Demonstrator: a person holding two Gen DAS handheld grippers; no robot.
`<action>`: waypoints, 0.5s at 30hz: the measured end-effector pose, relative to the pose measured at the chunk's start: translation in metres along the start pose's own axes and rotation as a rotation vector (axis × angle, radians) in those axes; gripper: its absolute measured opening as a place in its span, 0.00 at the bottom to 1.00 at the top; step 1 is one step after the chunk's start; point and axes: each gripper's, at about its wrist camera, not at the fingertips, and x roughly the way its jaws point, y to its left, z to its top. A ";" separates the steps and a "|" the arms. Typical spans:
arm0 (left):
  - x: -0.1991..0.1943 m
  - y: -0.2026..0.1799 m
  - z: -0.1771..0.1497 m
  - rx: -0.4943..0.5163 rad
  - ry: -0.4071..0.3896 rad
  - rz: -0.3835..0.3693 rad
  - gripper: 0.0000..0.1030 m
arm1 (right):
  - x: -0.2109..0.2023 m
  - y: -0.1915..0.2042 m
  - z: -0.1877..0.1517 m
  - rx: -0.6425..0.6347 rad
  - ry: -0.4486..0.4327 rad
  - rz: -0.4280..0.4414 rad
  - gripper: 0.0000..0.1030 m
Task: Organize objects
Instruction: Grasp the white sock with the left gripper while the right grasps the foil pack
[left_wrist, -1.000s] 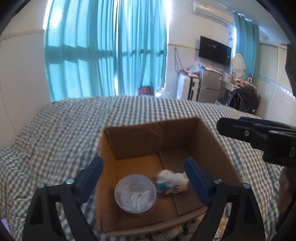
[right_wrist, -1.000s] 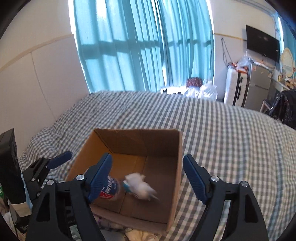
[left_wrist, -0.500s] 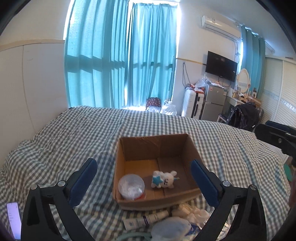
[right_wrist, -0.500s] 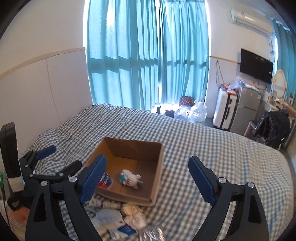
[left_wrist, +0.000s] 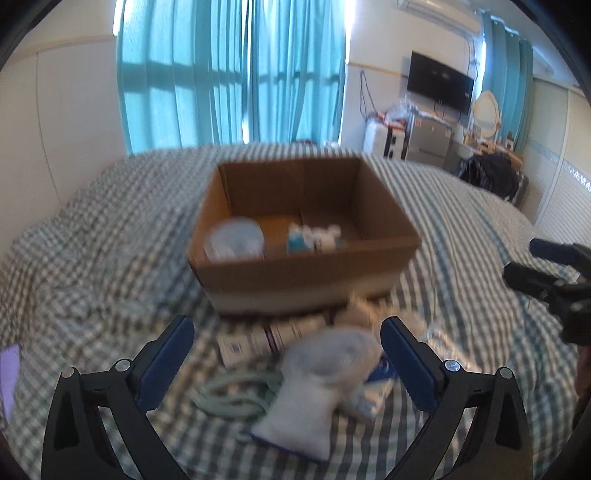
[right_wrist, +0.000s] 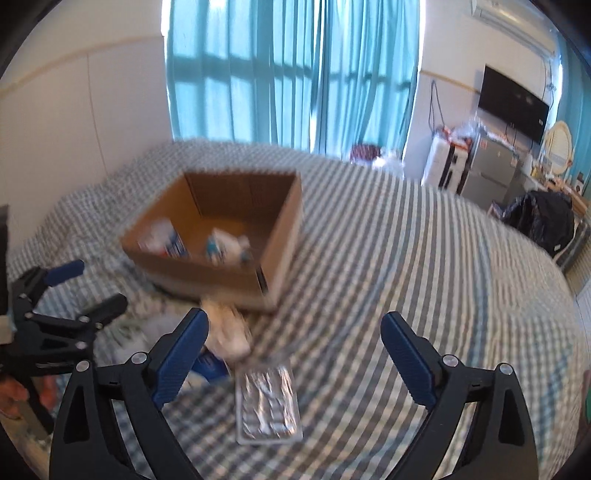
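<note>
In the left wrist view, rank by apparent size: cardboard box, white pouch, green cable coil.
1. cardboard box
2. white pouch
3. green cable coil
The pouch lies nearer the camera, which flatters its size; blur softens edges.

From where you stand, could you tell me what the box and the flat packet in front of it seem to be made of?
Box: plain brown cardboard, matte, with a fold seam at its corner.
Flat packet: probably a foil blister sheet, silvery and glinting; blur leaves that uncertain.
</note>
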 end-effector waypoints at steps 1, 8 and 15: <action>0.004 -0.003 -0.005 0.002 0.010 0.002 1.00 | 0.009 -0.002 -0.012 0.012 0.017 -0.004 0.92; 0.038 -0.008 -0.049 0.006 0.121 0.003 1.00 | 0.049 -0.009 -0.075 0.093 0.199 0.045 0.92; 0.049 0.010 -0.054 -0.058 0.138 -0.040 0.87 | 0.066 0.020 -0.078 -0.040 0.226 -0.004 0.92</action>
